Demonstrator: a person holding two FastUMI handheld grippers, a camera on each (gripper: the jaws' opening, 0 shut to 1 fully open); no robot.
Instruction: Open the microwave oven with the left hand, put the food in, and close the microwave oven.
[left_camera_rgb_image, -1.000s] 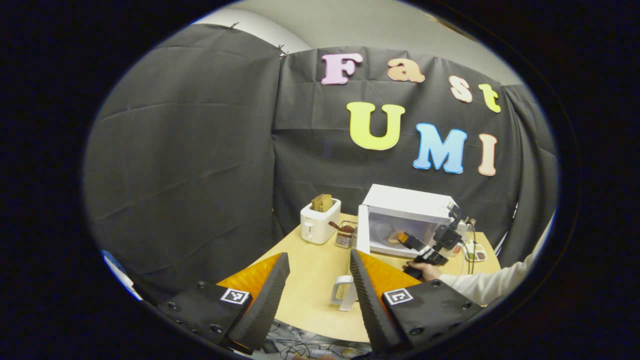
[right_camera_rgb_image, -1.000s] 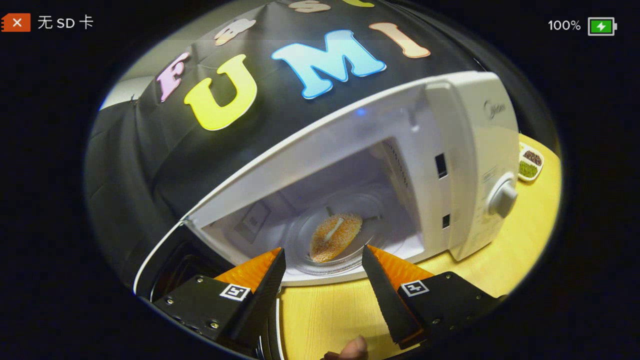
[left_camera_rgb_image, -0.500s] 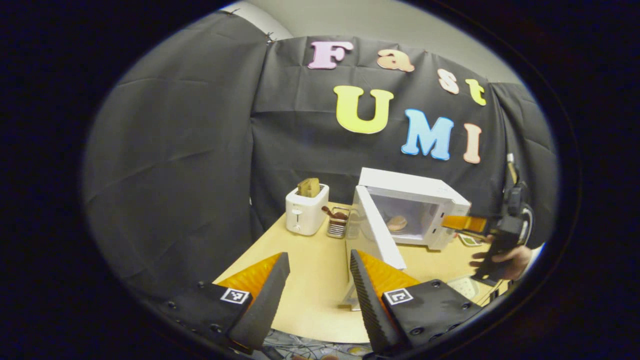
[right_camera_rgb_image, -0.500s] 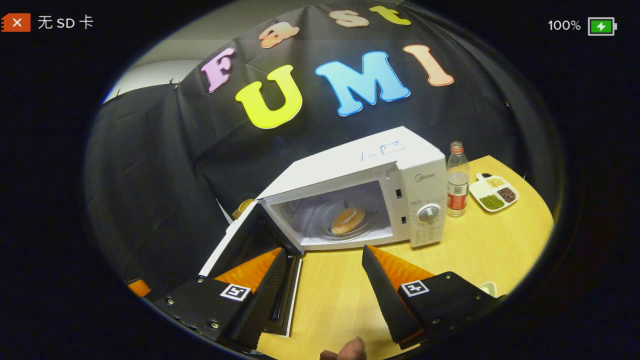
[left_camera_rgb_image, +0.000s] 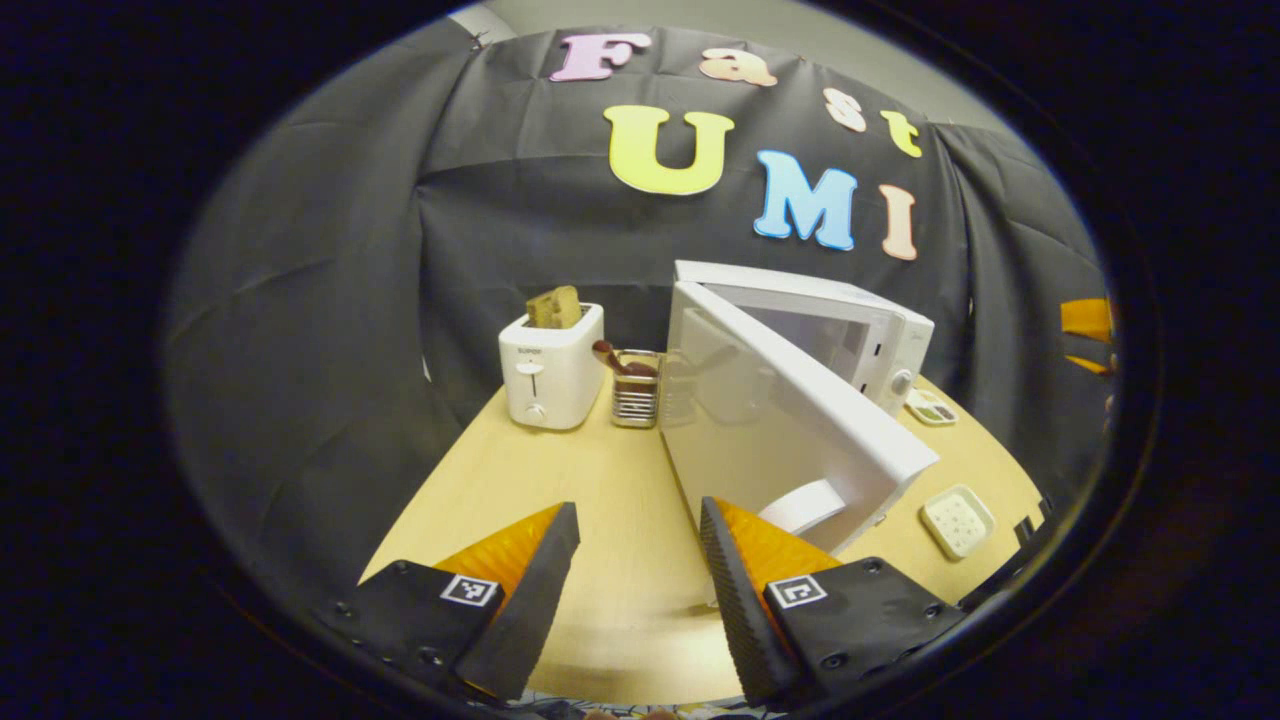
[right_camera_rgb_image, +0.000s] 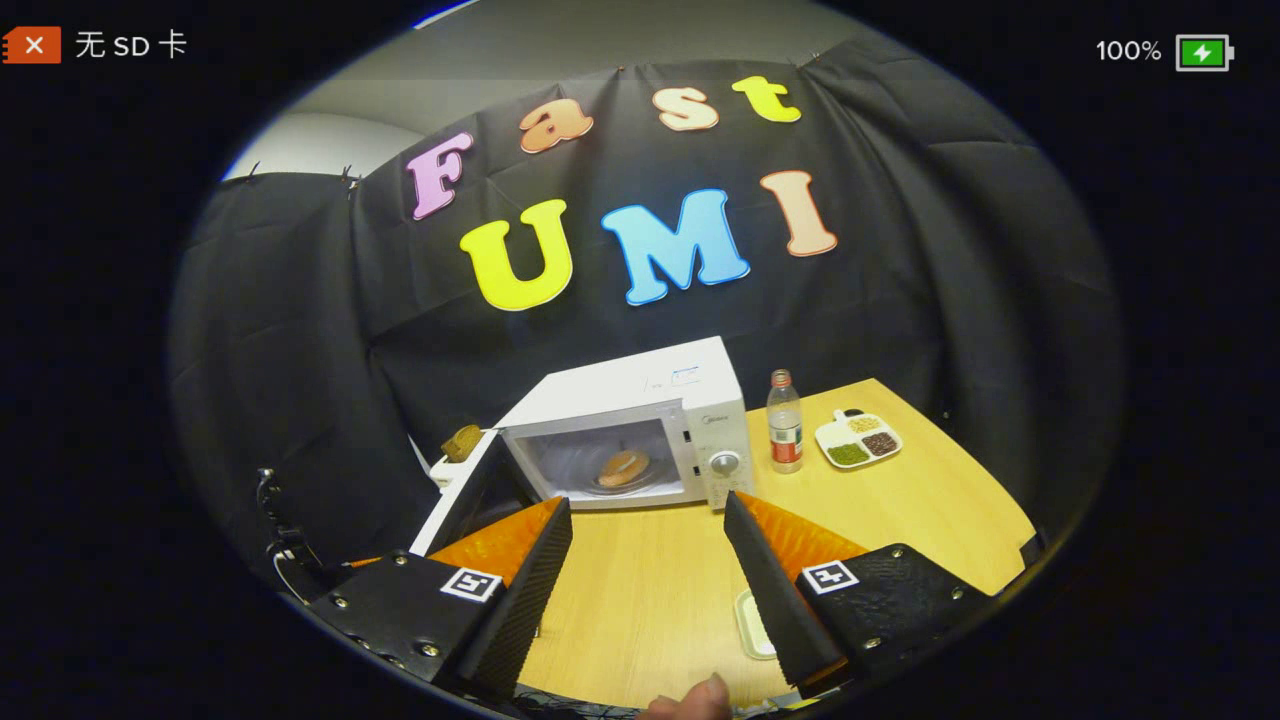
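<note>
Pale wood forms the table (right_camera_rgb_image: 900, 500), set in a booth hung with black cloth (right_camera_rgb_image: 300, 350).

Left gripper view, nearest first: the left gripper (left_camera_rgb_image: 634, 570) hangs over the table's near edge with its fingers (left_camera_rgb_image: 535, 590) spread wide and nothing between them. Just past the right finger stands the microwave door (left_camera_rgb_image: 780, 430), swung open toward the camera, its white handle (left_camera_rgb_image: 805, 505) low on the free edge. A small white dotted dish (left_camera_rgb_image: 957, 520) lies on the table to the right of the door. Farther back, left of the door's hinge, a wire basket (left_camera_rgb_image: 636, 395) holds brown utensils, and beside it a white toaster (left_camera_rgb_image: 550, 365) carries a slice of bread (left_camera_rgb_image: 555, 307) in its slot. The microwave (left_camera_rgb_image: 850, 320) sits behind the door against the cloth.

Right gripper view, nearest first: the right gripper (right_camera_rgb_image: 648, 570) is also held wide open and empty, over bare table, well back from the microwave (right_camera_rgb_image: 640, 420). A fingertip of the person's hand (right_camera_rgb_image: 700, 698) shows at the bottom edge. A pale dish (right_camera_rgb_image: 752, 625) lies beside the right finger. Beyond, the door (right_camera_rgb_image: 470, 490) stands open to the left and the food (right_camera_rgb_image: 624, 467), a round bun, rests on the turntable inside the cavity. Right of the microwave stand a bottle (right_camera_rgb_image: 785, 435) and then a white tray (right_camera_rgb_image: 858, 440) of grains.
</note>
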